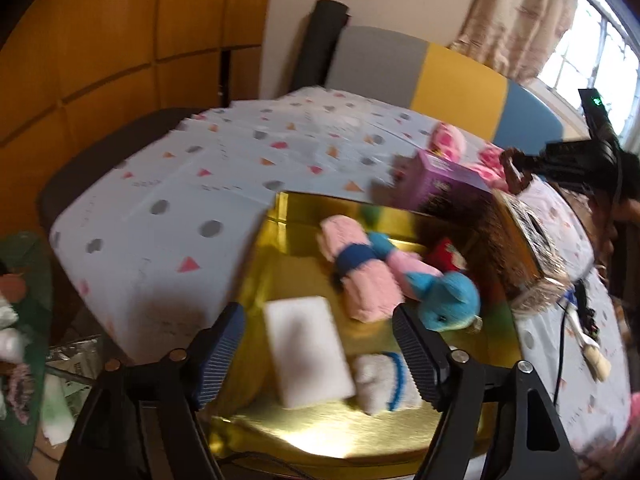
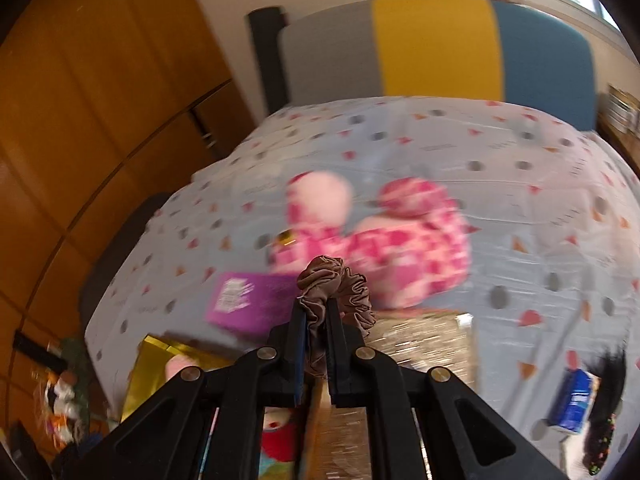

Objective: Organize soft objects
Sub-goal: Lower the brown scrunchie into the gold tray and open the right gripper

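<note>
Daylight from window (image 1: 592, 52) at upper right, overexposed; glare on gold tray (image 1: 320, 432); motion blur throughout both views; fisheye curvature, dark vignetted corners.

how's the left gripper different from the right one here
The left gripper stands open with nothing pinched, while the right gripper is shut on a brown scrunchie. The left gripper hangs over the gold box, above a white sponge and a rolled white sock; the right gripper is over the patterned tablecloth near a pink plush. Both are black with ribbed blue pads.
</note>
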The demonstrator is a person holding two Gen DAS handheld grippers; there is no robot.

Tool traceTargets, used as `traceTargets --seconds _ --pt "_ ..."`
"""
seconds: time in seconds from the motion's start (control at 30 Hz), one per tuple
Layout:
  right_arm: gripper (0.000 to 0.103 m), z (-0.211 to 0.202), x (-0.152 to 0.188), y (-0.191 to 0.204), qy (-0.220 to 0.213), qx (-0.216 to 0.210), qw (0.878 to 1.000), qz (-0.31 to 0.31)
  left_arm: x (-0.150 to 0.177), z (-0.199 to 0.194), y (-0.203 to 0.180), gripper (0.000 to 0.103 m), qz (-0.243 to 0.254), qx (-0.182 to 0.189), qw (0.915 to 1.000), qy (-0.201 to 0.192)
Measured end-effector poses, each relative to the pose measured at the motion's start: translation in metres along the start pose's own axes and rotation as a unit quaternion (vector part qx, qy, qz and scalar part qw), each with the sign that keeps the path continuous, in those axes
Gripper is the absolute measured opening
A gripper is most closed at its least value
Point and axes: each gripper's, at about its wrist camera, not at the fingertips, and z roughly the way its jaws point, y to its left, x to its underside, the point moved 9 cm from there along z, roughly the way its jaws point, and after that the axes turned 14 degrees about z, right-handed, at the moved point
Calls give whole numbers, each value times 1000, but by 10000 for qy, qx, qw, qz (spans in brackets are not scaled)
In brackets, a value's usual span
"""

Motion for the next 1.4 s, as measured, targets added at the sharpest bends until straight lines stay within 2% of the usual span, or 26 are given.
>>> traceTargets --seconds 0.13,0.4,0.53,0.63,0.73,0.87,0.97,1.27,1.33,1.4 --pt "7 10 32 30 243 -167 9988 -399 0 -4 17 78 -103 -233 9997 -43" --pt "7 10 101 58 617 -419 9924 -979 5 -11 23 80 -117 -475 9988 -25" --pt "7 4 138 59 794 -436 9880 -1249 6 -12 22 81 -33 -668 9978 -37" --pt "7 1 167 56 964 -405 9842 -1426 8 -12 22 87 -6 -764 9971 -27" --pt "7 -3 198 51 1125 -295 9795 -1643 11 -10 19 89 13 -766 9971 -1" --pt "7 3 223 45 1316 -181 9756 -1747 14 -7 13 95 57 -733 9973 32" --pt "7 17 229 43 1368 22 9743 -1789 16 -4 9 96 5 -617 9981 66" --pt "9 78 196 36 1255 849 9761 -1558 24 5 11 96 19 -585 9981 171" --pt "20 83 192 35 1255 852 9770 -1496 24 5 12 96 13 -560 9983 168" --pt "27 81 192 33 1288 653 9802 -1352 24 6 12 96 16 -575 9982 149"
